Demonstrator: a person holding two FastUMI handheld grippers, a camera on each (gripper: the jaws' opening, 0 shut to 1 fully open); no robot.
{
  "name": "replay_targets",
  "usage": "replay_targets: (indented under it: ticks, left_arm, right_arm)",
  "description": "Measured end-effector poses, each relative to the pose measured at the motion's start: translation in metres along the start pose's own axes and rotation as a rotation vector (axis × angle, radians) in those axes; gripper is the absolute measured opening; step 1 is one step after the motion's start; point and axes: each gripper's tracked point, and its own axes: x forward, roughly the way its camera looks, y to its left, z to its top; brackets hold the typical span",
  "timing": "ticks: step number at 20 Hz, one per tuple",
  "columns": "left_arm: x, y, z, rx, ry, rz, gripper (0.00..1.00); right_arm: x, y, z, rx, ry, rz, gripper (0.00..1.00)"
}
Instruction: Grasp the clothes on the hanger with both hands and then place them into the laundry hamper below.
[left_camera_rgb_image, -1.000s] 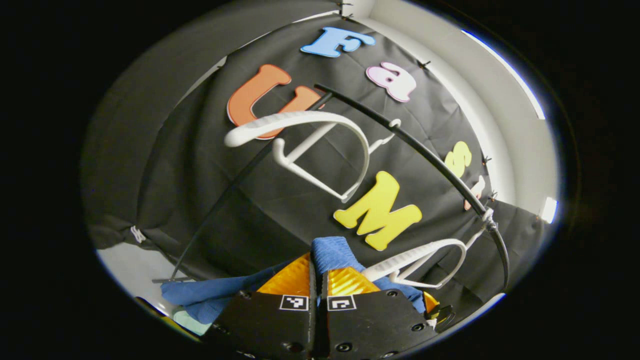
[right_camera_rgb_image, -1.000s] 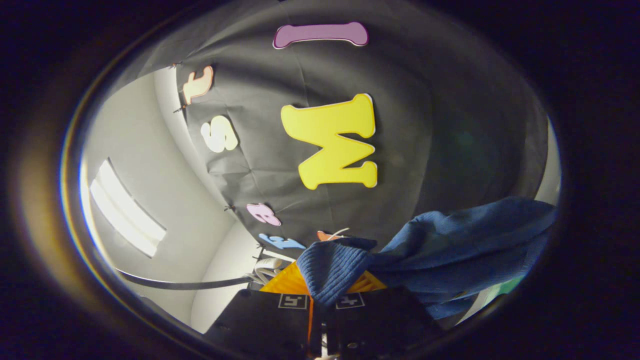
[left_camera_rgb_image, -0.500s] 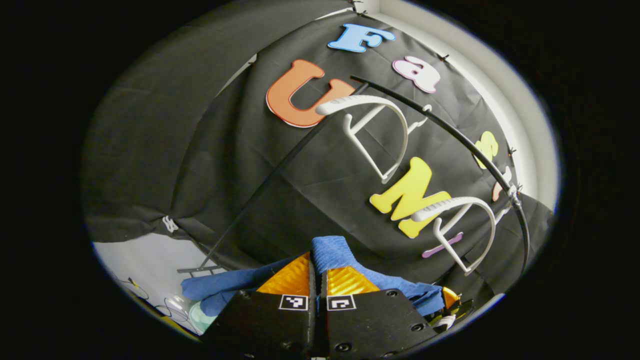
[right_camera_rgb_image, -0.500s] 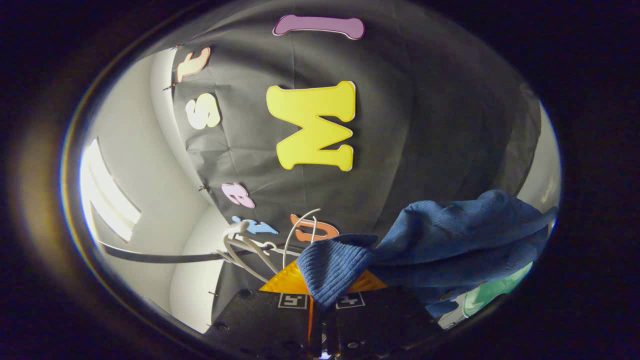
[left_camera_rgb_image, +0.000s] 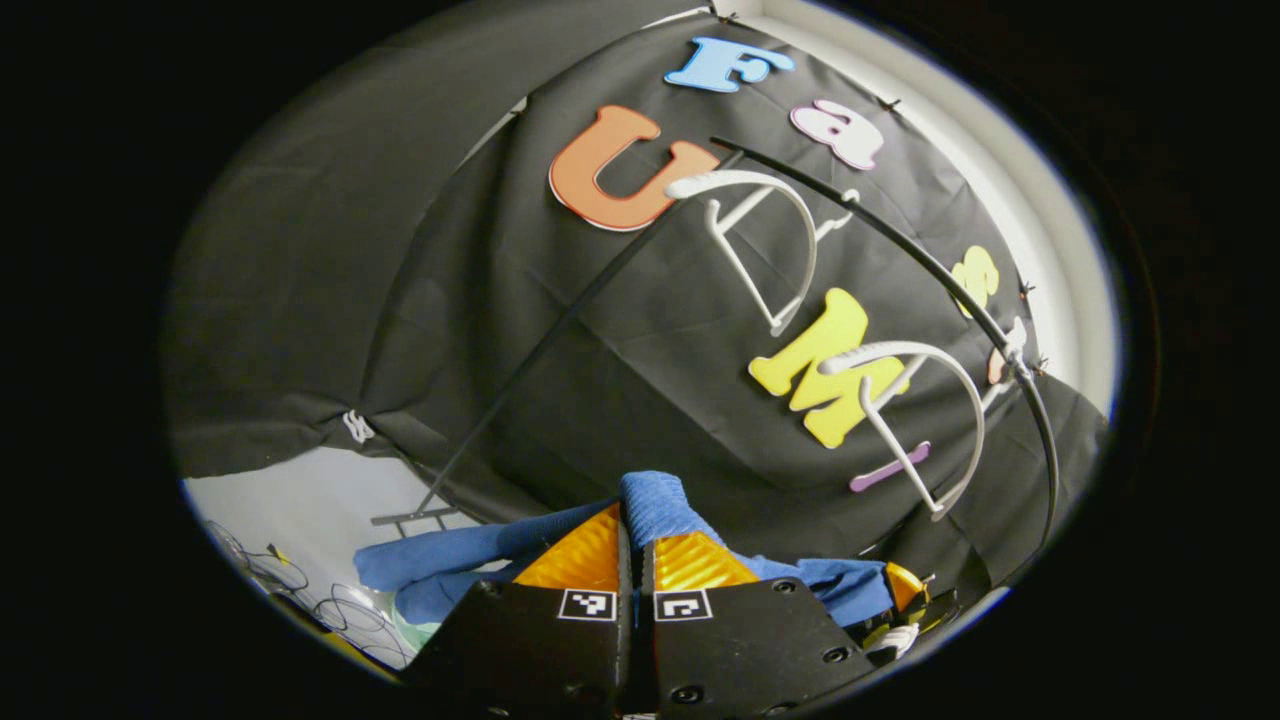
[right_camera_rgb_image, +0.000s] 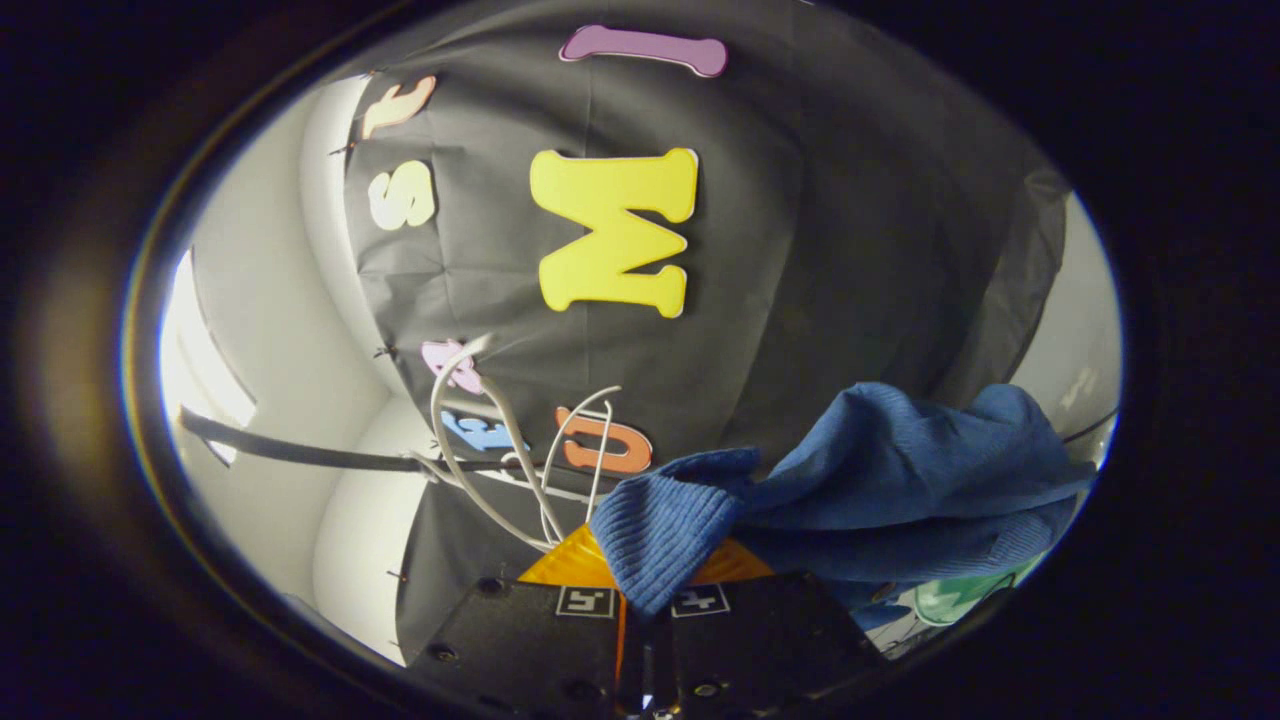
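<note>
Sweater (left_camera_rgb_image: 655, 500), blue knit, clamped in jaws of left gripper (left_camera_rgb_image: 632, 545) and right gripper (right_camera_rgb_image: 640, 570); hangers (left_camera_rgb_image: 770, 240) bare.

In the left gripper view the blue garment (left_camera_rgb_image: 655, 505) runs down between the left tool (left_camera_rgb_image: 635, 545) and behind its body, so the pinched part is hidden. A pale green thing (left_camera_rgb_image: 410, 630) at the lower edge is cut off and too small to name. In the right gripper view a ribbed fold of the garment (right_camera_rgb_image: 660, 540) covers the right tool (right_camera_rgb_image: 640, 570), and a green patch (right_camera_rgb_image: 945, 600) beneath the cloth is mostly hidden. The white hangers (right_camera_rgb_image: 500, 450) overlap, blurred.
</note>
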Motion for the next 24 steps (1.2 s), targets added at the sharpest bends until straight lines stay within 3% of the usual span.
replay_targets:
  ticks: [5, 8, 9, 10, 13, 15, 16, 18, 24]
  left_arm:
    - [-0.019, -0.022, -0.019, 0.059, 0.055, -0.048, 0.00]
    - [-0.023, -0.030, -0.033, 0.123, 0.102, -0.048, 0.00]
    - [-0.025, -0.032, -0.039, 0.149, 0.117, -0.047, 0.05]
    - [-0.028, -0.033, -0.044, 0.175, 0.129, -0.046, 0.00]
    - [-0.025, -0.035, -0.058, 0.236, 0.169, -0.032, 0.00]
    - [-0.027, -0.032, -0.068, 0.256, 0.193, -0.019, 0.00]
    - [-0.029, -0.027, -0.075, 0.266, 0.209, -0.006, 0.05]
    - [-0.025, -0.015, -0.090, 0.287, 0.248, 0.026, 0.00]
    - [-0.013, 0.016, -0.140, 0.280, 0.358, 0.076, 0.00]
  right_arm:
    - [0.013, 0.011, -0.056, -0.066, 0.067, -0.039, 0.05]
    - [0.024, 0.013, -0.094, -0.106, 0.122, -0.079, 0.05]
    - [0.026, 0.013, -0.106, -0.121, 0.138, -0.094, 0.05]
    - [0.030, 0.013, -0.117, -0.136, 0.153, -0.111, 0.05]
    - [0.042, 0.012, -0.150, -0.199, 0.201, -0.168, 0.06]
    - [0.048, 0.003, -0.163, -0.255, 0.223, -0.221, 0.05]
    - [0.051, -0.003, -0.169, -0.289, 0.232, -0.257, 0.05]
    - [0.057, -0.024, -0.179, -0.358, 0.250, -0.340, 0.05]
    - [0.049, -0.081, -0.213, -0.446, 0.361, -0.495, 0.06]
